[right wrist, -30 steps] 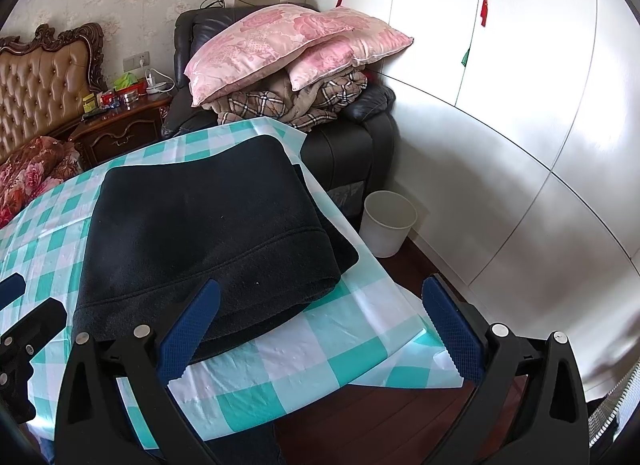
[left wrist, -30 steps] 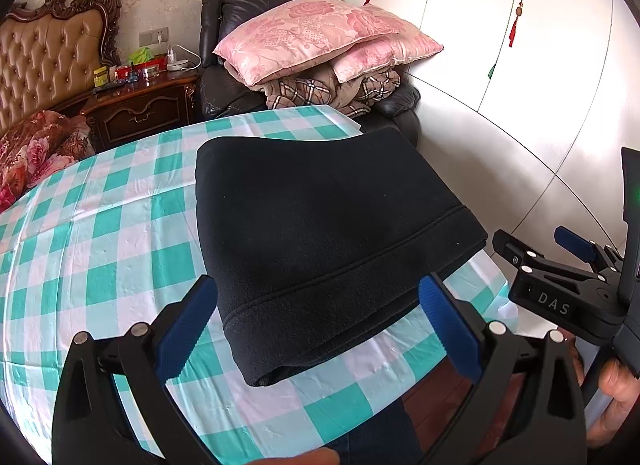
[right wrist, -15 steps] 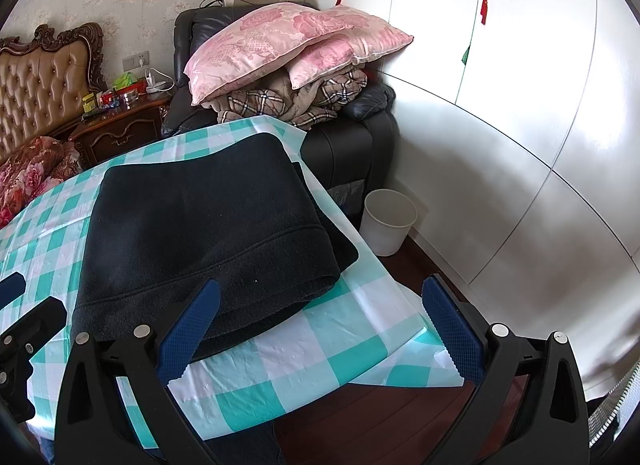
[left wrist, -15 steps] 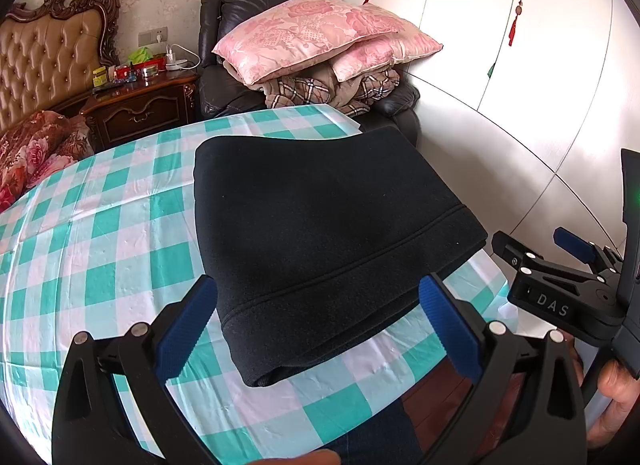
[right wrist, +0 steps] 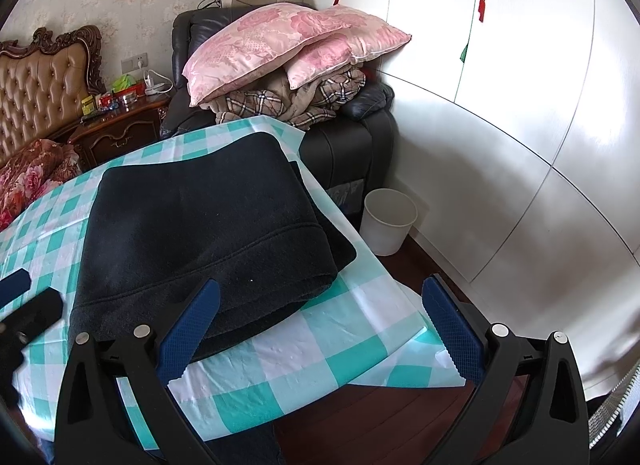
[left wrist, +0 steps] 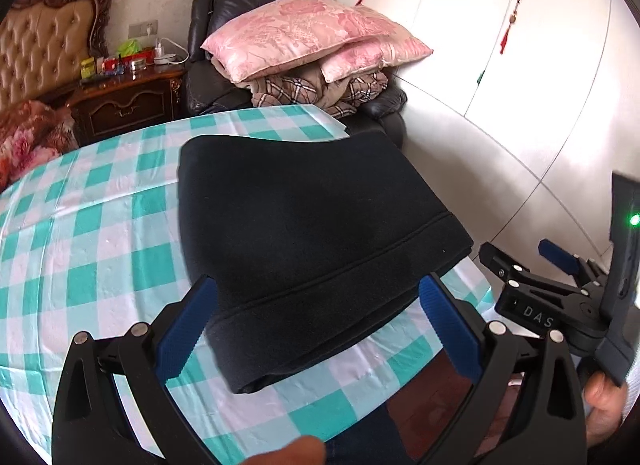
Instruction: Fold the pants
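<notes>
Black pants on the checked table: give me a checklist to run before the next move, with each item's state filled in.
1. Left gripper open and holding nothing: ok.
2. Right gripper open and holding nothing: ok.
3. Black pants folded into a compact stack: ok.
4. Layers aligned: not ok; in the right wrist view a lower layer sticks out past the top one on the right side.
5. Pants fully on the checked tablecloth, nothing hanging off: ok in both views.
6. Far edge of the stack tidy: cannot tell, it is seen too obliquely.
</notes>
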The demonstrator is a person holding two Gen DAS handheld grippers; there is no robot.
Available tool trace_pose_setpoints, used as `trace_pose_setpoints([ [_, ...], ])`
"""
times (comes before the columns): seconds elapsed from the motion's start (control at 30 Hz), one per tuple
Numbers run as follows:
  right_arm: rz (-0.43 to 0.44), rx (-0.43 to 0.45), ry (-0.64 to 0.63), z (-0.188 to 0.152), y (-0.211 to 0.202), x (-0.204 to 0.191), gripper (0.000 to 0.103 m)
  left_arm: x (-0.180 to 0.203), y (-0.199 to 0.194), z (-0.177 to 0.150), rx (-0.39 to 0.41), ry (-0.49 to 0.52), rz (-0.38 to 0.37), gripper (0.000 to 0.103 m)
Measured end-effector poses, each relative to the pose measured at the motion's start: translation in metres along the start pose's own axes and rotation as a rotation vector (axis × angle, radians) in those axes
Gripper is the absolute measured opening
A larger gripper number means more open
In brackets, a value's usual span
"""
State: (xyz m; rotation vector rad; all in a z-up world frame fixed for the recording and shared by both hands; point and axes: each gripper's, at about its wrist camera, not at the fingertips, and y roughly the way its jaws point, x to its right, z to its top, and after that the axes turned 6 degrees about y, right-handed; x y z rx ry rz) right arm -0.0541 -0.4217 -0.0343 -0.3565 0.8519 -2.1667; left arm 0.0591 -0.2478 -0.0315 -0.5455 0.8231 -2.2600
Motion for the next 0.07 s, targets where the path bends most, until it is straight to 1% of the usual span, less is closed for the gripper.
trace_pose_setpoints([
  [0.03,0.021,0.000,0.017,-0.002,0.001,0.002,0.098,-0.014,-0.008,-0.001,0.012,-0.022,0.011,0.101],
  [0.07,0.027,-0.003,0.031,-0.003,0.003,0.004,0.098,-0.033,-0.020,-0.005,0.040,-0.053,0.039,0.101],
])
